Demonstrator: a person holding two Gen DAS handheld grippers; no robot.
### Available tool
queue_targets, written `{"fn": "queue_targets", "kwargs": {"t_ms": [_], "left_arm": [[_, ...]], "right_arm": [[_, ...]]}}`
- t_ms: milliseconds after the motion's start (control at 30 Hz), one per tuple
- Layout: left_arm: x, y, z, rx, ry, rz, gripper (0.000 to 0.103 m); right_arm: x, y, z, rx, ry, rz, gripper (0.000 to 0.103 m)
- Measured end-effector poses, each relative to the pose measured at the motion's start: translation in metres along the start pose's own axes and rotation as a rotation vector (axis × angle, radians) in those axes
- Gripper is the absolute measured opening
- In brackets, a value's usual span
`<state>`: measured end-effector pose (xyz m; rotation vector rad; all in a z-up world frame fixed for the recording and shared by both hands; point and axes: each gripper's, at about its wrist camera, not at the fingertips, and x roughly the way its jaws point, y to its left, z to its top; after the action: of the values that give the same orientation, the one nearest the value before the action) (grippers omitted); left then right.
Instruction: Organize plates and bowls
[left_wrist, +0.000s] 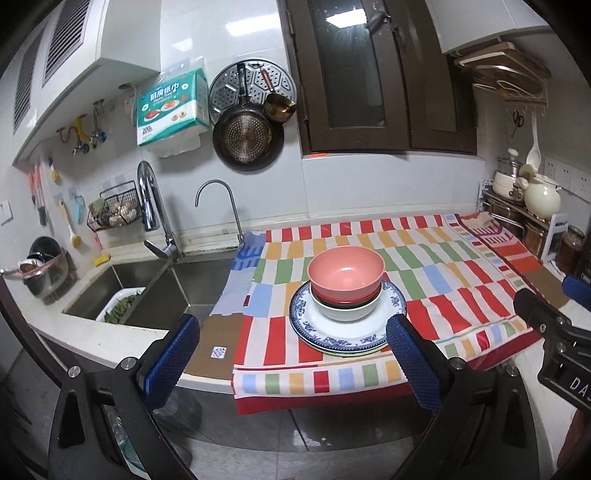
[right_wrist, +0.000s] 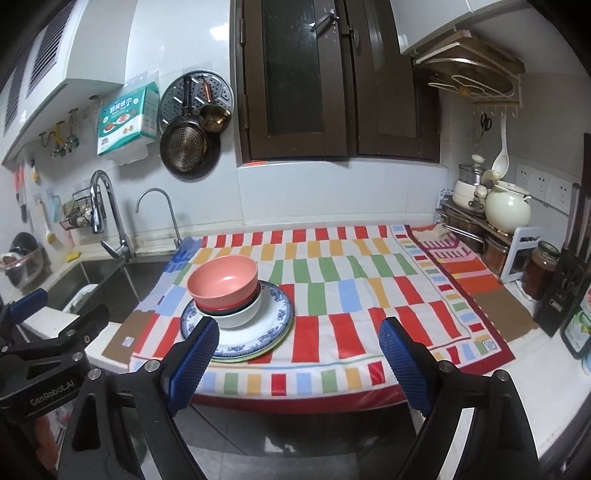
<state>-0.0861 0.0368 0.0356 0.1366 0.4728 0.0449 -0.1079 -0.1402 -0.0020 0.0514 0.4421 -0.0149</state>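
Striped cloth (right_wrist: 332, 288) overhangs counter edge — dish stack (right_wrist: 236, 317) left, right side bare.

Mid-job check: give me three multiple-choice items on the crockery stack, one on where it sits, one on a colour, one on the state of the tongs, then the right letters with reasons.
1. Where does the stack of plates and bowls stand?
A. In the sink
B. On the patterned cloth
C. On the wall shelf

2. What colour is the top bowl?
A. Pink
B. Green
C. Yellow

3. How do both tongs stand?
A. Shut on a plate
B. Shut on a bowl
C. Open, holding nothing

Answers:
1 B: the blue-rimmed plate rests on the patterned cloth, to the right of the sink in the left wrist view.
2 A: the pink bowl tops the nested bowls.
3 C: the left tongs and right tongs have blue pads spread wide, nothing between them, short of the stack.
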Motion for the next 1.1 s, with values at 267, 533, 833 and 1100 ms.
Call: {"fn": "queue_targets", "kwargs": {"t_ms": [267,533,833,1100], "left_arm": [[-0.017,0.009,-0.006,0.011,-0.001,-0.023,0.103],[-0.03,0.016,-0.009,0.002,-0.014,-0.037,0.103],[-0.038,0.019,-0.009,0.006,-0.031,-0.053,0.103],[-0.04,0.019,-0.009,0.006,-0.033,-0.053,0.103]], "right_arm": [[-0.023,0.011,-0.007,0.011,-0.008,-0.025,0.089],[-0.042,0.019,-0.01,0.013,-0.024,-0.027,0.089],[-0.054,0.022,-0.012,0.012,-0.034,-0.04,0.089],[-0.059,0.021,-0.014,0.018,-0.038,-0.045,0.089]]}}
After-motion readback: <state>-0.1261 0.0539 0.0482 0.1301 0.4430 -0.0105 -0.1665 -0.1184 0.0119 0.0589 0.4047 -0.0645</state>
